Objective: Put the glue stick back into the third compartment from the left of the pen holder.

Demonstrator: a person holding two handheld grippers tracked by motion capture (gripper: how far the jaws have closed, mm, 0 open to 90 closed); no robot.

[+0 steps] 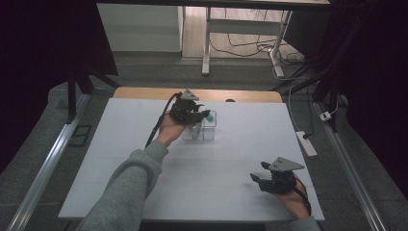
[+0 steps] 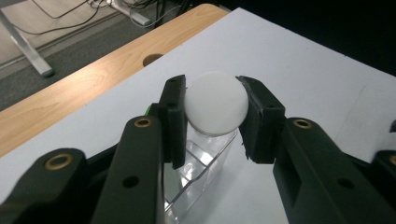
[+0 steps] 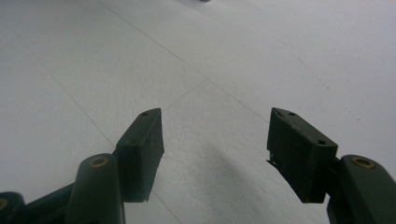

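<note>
Black jaws of the left gripper (image 2: 212,119) are clamped on a white ball (image 2: 216,103) — one pad per side, both pressing its flanks, ball clear of any surface. Directly below it, seen btwn the jaws, is a clear plastic box (image 2: 203,172) w/ a divider inside; the part visible under the ball looks empty. In the high view the left gripper (image 1: 191,111) sits over that clear box (image 1: 208,129) at the far-middle of the white table (image 1: 231,159), w/ something green at the gripper's tip that I can't make out.

Right gripper (image 3: 215,140) — jaws apart, nothing btwn them, just bare table underneath. In the high view it rests low near the front right corner (image 1: 269,180), well apart from the box, apparently idle.

Progress, as I read it: pick-up is done, carry is done or nearly so — ball is lifted and lined up above the box. Left to do: lower a bit, open the jaws, let the ball drop into a compartment, pull the hand away. Which compartment it's aimed at I can't tell for certain; looks like the near one. Whether other items already sit in the box isn't clear from the high view. Right hand has no evident part in this step.
</note>
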